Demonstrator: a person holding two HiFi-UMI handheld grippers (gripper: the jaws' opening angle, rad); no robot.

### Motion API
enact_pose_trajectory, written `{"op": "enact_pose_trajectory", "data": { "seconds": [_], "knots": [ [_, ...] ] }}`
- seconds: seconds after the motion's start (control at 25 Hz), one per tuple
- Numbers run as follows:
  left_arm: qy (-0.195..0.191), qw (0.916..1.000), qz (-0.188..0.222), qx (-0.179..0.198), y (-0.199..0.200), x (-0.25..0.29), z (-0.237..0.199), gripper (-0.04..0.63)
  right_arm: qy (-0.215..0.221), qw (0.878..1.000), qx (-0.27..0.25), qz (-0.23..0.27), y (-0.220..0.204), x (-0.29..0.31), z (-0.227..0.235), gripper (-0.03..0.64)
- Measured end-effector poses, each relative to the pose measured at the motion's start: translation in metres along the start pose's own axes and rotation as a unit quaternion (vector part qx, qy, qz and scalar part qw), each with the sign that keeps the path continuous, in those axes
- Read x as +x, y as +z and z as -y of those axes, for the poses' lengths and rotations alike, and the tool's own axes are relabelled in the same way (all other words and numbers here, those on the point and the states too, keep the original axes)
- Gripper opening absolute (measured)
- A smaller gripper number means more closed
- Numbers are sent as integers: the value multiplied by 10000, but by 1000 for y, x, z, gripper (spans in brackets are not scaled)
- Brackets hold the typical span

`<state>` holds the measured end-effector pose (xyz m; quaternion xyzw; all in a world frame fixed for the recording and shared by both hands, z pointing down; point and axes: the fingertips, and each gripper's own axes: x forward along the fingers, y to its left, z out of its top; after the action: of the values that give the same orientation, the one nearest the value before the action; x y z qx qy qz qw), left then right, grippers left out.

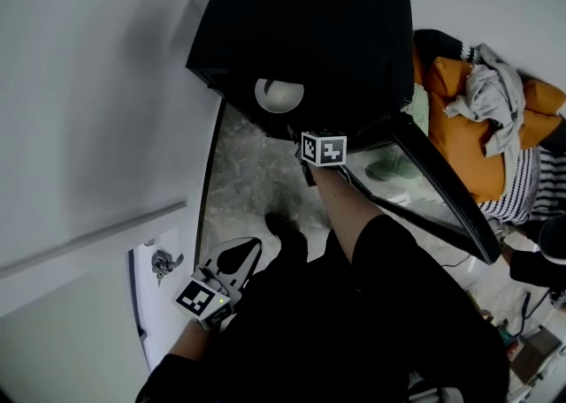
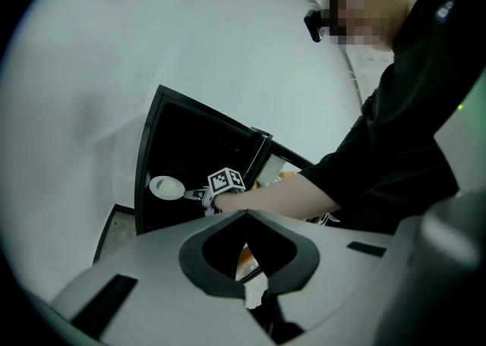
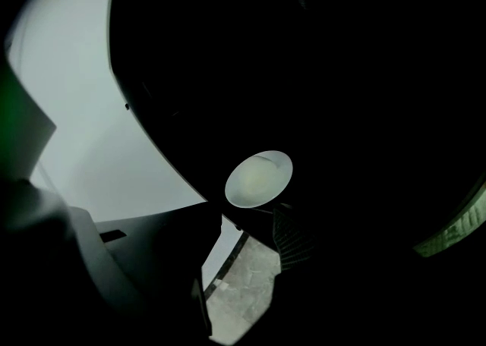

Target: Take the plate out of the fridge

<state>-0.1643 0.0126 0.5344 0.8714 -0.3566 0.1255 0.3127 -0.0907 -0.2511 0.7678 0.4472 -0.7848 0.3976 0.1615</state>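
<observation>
Fridge point(image 1: 309, 30) interior lost in black
Whatever bears the plate point(image 3: 258, 179) inside is unreadable — the right gripper's point(image 3: 254, 223) far jaw fades into the same dark.

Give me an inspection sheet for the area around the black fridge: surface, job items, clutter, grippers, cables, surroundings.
Surface: grey marbled floor in front of the fridge.
Job's things: black fridge, door swung open; white plate inside.
Clutter: orange and grey clothes heaped at right.
Grippers: right gripper open, just short of the plate, nothing between its jaws; left gripper shut, empty, low at left.
Cables: a thin lead, it seems, at lower right.
Surroundings: white wall.
</observation>
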Motion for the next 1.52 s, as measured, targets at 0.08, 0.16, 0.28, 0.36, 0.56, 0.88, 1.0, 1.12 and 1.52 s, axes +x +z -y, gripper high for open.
{"op": "enact_pose_trajectory", "data": {
  "seconds": [0.08, 0.16, 0.28, 0.36, 0.56, 0.88, 1.0, 1.12, 1.52],
  "knots": [
    [-17, 10000, -52, -47, -4, 0, -1, -2, 39, 9998, 212, 48, 3, 7, 3, 193],
    [-17, 9999, -80, -85, -6, 0, -4, -2, 43, 9996, 284, 86, 6, 12, 5, 193],
    [-9, 9999, -93, -95, -5, 0, -7, -2, 27, 9992, 384, 98, 7, 18, 8, 192],
    [-20, 9999, -100, -79, -3, 1, -9, -2, 30, 9985, 541, 113, 7, 22, 11, 192],
    [-51, 9999, -95, -26, 1, 5, -10, -2, 54, 9931, 1160, 159, 2, 32, 20, 192],
    [-13, 9997, -177, -171, -11, 1, -12, -2, 233, 9812, 1915, 40, -5, 55, 22, 192],
    [-6, 9995, -209, -216, -16, -1, -13, -2, 281, 9765, 2136, 40, -10, 62, 19, 192],
    [5, 9994, -236, -261, -22, -4, -13, -2, 348, 9672, 2512, 144, -12, 68, 15, 192],
    [21, 9986, -301, -430, -34, -8, -14, -2, 687, 9304, 3569, 481, -17, 72, 11, 190]
  ]
}}
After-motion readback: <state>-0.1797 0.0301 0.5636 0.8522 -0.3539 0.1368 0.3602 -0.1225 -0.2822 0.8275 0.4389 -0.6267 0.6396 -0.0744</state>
